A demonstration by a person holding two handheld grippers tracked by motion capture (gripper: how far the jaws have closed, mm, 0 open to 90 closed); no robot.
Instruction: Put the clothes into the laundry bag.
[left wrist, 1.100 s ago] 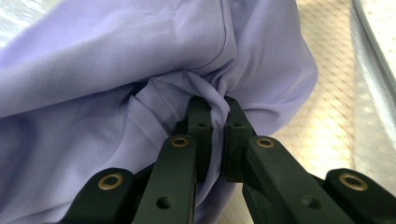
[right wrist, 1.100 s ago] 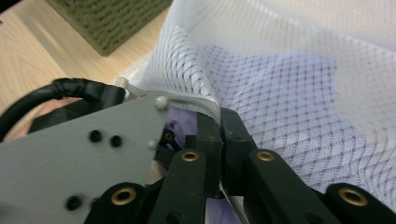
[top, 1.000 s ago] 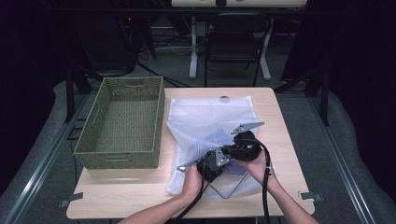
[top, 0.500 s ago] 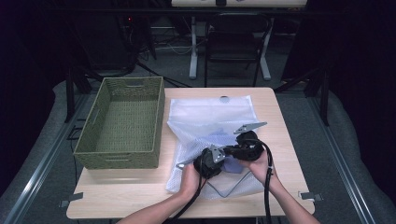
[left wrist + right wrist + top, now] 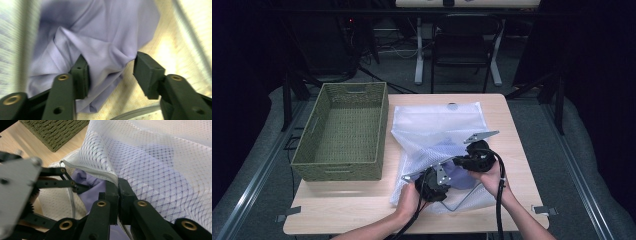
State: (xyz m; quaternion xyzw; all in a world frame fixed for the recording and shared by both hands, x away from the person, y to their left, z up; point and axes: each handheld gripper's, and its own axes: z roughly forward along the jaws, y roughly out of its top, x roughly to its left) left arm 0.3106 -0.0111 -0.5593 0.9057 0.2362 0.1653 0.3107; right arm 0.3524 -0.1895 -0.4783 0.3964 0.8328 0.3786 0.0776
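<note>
While the right tool (image 5: 117, 185) pinches the mesh bag's (image 5: 160, 170) zippered rim, the left tool (image 5: 111, 72), jaws spread wide, straddles the lavender cloth (image 5: 100, 32) inside the bag.

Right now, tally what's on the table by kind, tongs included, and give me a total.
Woven green basket: 1
White mesh bag: 1
Lavender cloth inside the bag: 1
Tongs: 2, left tongs open around the cloth, right tongs shut on the bag's edge
Total: 5
</note>
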